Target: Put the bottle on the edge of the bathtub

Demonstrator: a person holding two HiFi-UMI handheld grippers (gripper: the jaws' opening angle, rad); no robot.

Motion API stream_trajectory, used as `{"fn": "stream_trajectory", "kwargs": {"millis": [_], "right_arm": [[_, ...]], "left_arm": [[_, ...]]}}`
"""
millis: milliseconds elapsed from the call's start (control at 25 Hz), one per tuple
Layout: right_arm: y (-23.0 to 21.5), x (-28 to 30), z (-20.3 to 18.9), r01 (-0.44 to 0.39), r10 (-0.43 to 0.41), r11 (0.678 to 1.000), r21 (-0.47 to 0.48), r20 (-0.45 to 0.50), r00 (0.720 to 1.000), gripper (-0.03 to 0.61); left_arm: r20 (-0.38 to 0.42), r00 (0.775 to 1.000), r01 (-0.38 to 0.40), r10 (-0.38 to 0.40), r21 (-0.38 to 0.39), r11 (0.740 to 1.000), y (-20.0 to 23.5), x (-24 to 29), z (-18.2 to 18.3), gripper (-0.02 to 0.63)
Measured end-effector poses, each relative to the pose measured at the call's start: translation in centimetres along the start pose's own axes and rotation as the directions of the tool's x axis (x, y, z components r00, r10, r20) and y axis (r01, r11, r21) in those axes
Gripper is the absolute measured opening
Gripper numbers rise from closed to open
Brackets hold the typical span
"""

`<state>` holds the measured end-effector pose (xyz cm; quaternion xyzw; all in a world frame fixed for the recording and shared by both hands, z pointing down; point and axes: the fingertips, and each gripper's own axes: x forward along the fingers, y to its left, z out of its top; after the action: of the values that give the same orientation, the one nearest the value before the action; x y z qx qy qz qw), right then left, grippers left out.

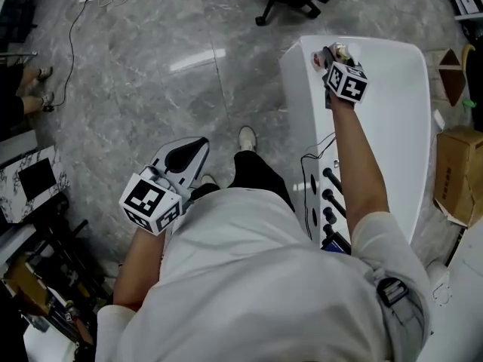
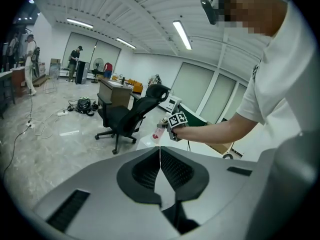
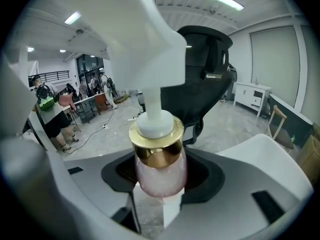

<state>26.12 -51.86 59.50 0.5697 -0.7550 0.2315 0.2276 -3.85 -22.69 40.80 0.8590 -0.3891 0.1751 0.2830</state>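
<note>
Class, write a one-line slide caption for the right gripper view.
Right gripper grips a pink glittery pump bottle with gold collar; black office chair behind.

Bright, even light from ceiling strip lamps (image 2: 182, 34) throws a pale glare streak on the polished floor (image 1: 136, 104); both gripper views bend and darken toward their corners, the near pump bottle (image 3: 157, 169) slightly soft.
</note>
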Motion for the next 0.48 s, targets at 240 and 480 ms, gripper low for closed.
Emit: {"fn": "stream_trajectory", "kwargs": {"millis": [240,480], "right_arm": [[-2.1,5.7,-0.6,0.046,-0.046,0.999,0.019,-0.006,0.999,0.225],[-3.2,9.7,-1.1,0.09,-0.09,0.995,0.031,0.0,0.996,0.225]], "left_arm": [[-0.049,0.998,-0.036,0.034,-0.043,0.998,1.2,1.6,-0.8,0.018],[-0.073,0.995,-0.067,0.061,-0.075,0.995,2.3,2.9,-1.0,0.018]]}}
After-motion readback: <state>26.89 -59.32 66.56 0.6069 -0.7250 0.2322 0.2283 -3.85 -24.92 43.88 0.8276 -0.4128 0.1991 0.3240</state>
